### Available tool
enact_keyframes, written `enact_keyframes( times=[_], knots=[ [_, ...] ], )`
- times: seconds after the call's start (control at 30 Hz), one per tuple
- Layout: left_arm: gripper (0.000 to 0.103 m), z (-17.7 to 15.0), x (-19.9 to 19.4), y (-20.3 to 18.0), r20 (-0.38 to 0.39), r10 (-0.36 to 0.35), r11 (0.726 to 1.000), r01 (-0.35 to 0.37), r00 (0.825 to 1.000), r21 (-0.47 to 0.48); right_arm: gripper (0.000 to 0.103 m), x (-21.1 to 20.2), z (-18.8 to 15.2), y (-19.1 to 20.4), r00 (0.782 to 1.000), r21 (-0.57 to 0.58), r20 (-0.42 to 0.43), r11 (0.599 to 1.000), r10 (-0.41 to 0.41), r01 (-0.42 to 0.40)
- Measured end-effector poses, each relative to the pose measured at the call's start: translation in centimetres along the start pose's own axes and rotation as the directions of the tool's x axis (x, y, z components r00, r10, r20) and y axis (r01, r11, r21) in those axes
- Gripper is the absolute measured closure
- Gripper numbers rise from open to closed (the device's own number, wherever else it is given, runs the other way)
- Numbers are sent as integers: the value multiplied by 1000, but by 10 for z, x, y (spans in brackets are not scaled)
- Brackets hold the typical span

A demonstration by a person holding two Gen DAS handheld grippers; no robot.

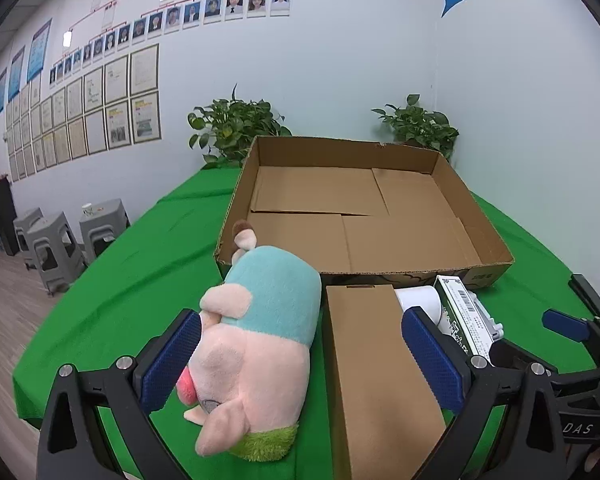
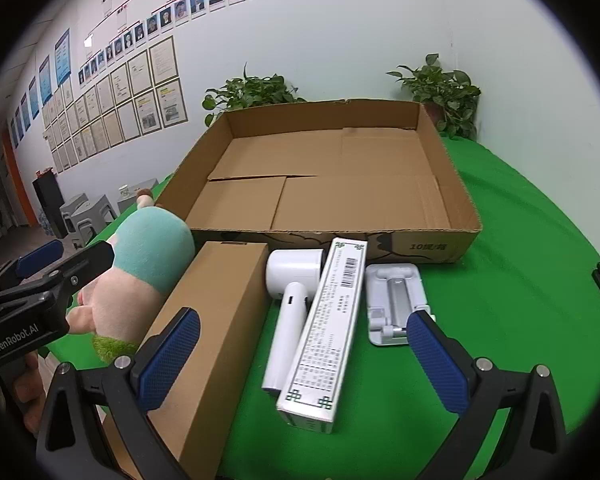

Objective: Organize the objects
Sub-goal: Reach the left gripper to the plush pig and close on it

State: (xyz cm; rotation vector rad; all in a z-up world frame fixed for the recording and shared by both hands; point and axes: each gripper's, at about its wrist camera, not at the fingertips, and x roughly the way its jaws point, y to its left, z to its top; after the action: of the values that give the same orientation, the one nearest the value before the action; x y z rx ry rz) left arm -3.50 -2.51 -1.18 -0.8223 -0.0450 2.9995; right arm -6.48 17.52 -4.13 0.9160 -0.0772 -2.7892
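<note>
A big cardboard tray sits on the far side of the green table. Five things lie in a row near its front wall. From left to right they are a soft pig toy, a small brown box, a white hair dryer, a long green and white box resting partly on the dryer, and a grey stand.

The left gripper is spread wide around the pig toy and the brown box, and it grips nothing. The right gripper is spread wide too, around the brown box, the dryer and the long box, holding nothing.
</note>
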Motion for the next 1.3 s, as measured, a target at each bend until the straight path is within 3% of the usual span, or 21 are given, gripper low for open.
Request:
enact_keyframes(
  times=[0.27,0.9,1.3],
  knots=[
    [2,-2,6,13,-32,-19,1000,19,999,-15,0,5,3,7,998,0,-26,998,60,-60],
    [2,3,31,11,-70,-75,997,76,995,10,0,13,6,3,997,7,-43,998,66,-66],
    [2,-4,40,41,-109,-94,996,94,990,-2,0,17,11,13,977,-7,-57,979,204,-204]
  ],
)
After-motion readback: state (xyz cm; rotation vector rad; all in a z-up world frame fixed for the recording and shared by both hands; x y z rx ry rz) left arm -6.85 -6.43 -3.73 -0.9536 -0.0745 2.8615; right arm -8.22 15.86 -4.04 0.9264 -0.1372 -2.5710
